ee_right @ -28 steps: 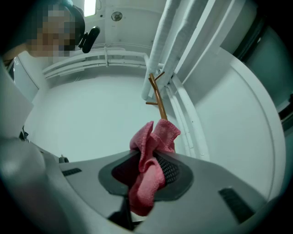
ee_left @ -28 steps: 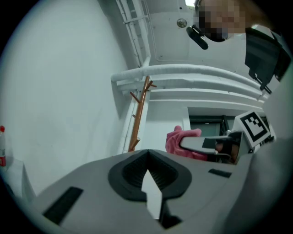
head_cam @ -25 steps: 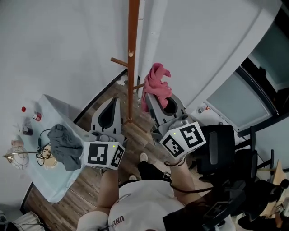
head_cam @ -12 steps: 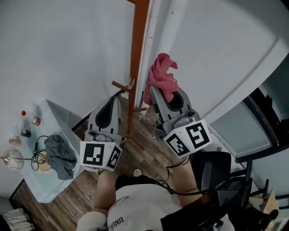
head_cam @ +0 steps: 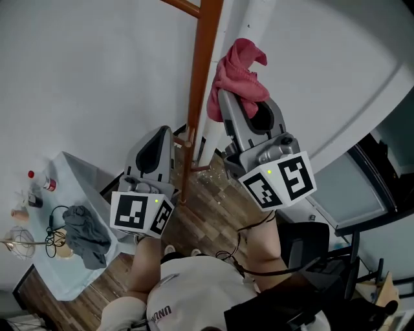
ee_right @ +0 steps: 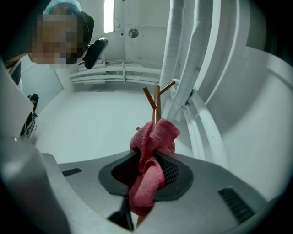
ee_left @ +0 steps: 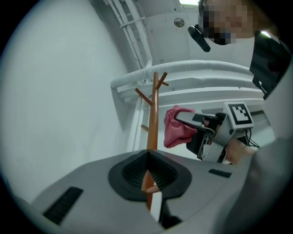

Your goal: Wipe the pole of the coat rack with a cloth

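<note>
Right gripper [head_cam: 240, 105] clenches our soft, crumpled pink cloth [head_cam: 238, 68], just beside the smooth, round brown pole [head_cam: 200, 97]. Our left gripper [head_cam: 159, 139] is closed and empty.

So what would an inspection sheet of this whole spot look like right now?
Surface: wood floor; pale table at the left.
Job's things: coat rack pole upright; pink cloth close beside it, contact unclear.
Clutter: grey garment and small bottles on the table.
Grippers: left gripper shut, empty, near the pole; right gripper shut on the pink cloth.
Cables: black cord on the table.
Surroundings: white wall, white pipe behind the pole, black chair.
</note>
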`<control>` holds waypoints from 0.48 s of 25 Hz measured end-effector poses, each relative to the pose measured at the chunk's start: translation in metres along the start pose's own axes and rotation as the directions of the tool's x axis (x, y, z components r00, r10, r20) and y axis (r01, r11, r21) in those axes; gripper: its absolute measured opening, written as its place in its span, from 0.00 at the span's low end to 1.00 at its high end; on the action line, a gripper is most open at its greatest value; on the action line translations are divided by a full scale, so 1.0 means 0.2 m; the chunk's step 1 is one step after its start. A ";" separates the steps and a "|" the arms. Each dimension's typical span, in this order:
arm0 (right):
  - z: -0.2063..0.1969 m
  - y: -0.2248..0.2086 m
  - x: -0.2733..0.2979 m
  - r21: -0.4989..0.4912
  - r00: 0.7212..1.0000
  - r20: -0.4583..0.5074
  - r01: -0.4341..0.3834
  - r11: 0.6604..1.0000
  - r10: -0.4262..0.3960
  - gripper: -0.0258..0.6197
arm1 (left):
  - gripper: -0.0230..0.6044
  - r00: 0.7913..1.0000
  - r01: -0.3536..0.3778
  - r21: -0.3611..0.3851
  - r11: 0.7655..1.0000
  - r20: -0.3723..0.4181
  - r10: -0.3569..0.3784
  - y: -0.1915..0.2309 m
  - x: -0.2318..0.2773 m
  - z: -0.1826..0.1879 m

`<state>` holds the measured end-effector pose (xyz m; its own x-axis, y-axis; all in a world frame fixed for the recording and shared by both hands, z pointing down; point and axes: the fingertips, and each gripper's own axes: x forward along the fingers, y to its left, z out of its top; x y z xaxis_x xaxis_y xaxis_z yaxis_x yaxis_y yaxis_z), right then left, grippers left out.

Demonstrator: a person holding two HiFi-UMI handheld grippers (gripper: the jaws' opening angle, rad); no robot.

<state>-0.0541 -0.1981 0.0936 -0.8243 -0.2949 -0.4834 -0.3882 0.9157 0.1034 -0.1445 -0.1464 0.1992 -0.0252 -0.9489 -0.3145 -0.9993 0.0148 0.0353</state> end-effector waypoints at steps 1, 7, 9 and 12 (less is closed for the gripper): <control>0.03 -0.01 0.03 -0.020 1.000 0.012 0.001 1.000 -0.001 0.18 | 0.05 1.000 0.008 -0.004 1.000 0.007 -0.008 0.01 0.01 0.01; 0.21 -0.07 0.16 -0.116 0.996 0.089 0.023 0.993 -0.013 0.18 | 0.05 0.999 0.044 -0.008 0.999 0.014 -0.044 0.06 0.07 0.02; 0.26 -0.07 0.21 -0.137 0.994 0.106 0.019 0.990 -0.004 0.18 | 0.05 0.999 0.054 -0.014 0.998 0.012 -0.053 0.07 0.09 0.02; 0.33 -0.08 0.26 -0.165 0.991 0.133 0.032 0.986 -0.010 0.18 | 0.05 0.997 0.073 -0.015 0.997 0.005 -0.073 0.08 0.10 0.00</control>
<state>-0.0629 -0.2096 0.0098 -0.7584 -0.2649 -0.5955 -0.4770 0.8482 0.2303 -0.1603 -0.1658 0.1933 0.0481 -0.9459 -0.3209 -0.9979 -0.0596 0.0260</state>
